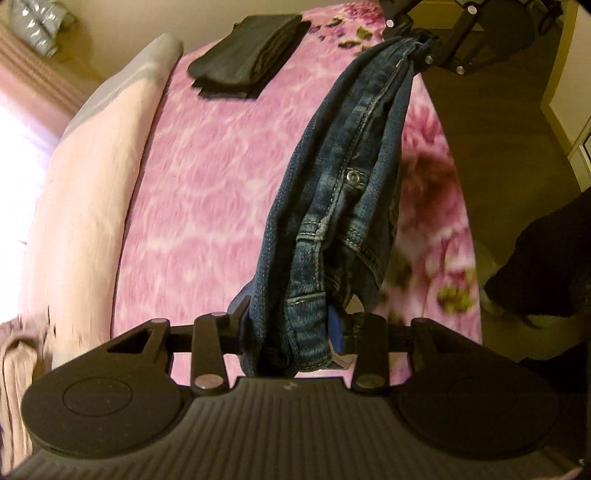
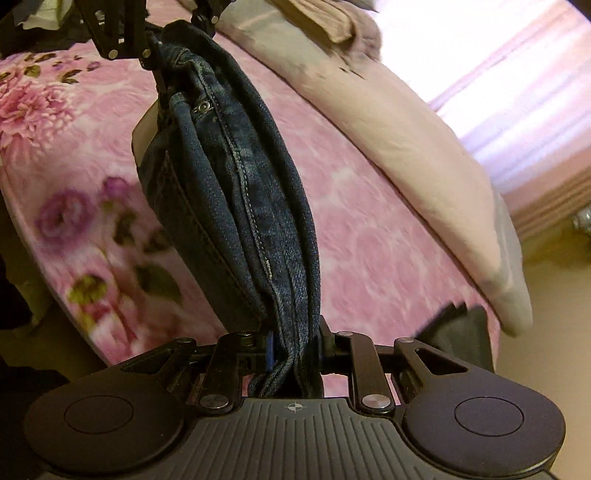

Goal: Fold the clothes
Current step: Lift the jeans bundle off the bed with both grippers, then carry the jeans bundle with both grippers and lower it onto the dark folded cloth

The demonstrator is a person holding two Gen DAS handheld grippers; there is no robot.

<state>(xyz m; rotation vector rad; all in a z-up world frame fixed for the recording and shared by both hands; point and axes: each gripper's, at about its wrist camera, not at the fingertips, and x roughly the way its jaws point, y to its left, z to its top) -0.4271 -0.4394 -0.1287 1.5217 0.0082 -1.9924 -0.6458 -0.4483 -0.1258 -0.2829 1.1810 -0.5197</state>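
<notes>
A pair of dark blue jeans (image 1: 343, 166) hangs bunched lengthwise in the air above the bed, stretched between both grippers. My left gripper (image 1: 291, 325) is shut on one end of the bundle, with denim squeezed between its blue pads. At the top of the left wrist view, my right gripper (image 1: 417, 40) clamps the far end. In the right wrist view the jeans (image 2: 236, 184) run from my right gripper (image 2: 293, 343), which is shut on them, up to the left gripper (image 2: 159, 48) at the top left.
The bed is covered by a pink floral blanket (image 1: 207, 184). A folded black garment (image 1: 251, 55) lies at its far end. A pale pink duvet (image 1: 92, 184) runs along one side, with a beige garment (image 2: 317, 18) on it. Brown floor (image 1: 498, 147) borders the bed.
</notes>
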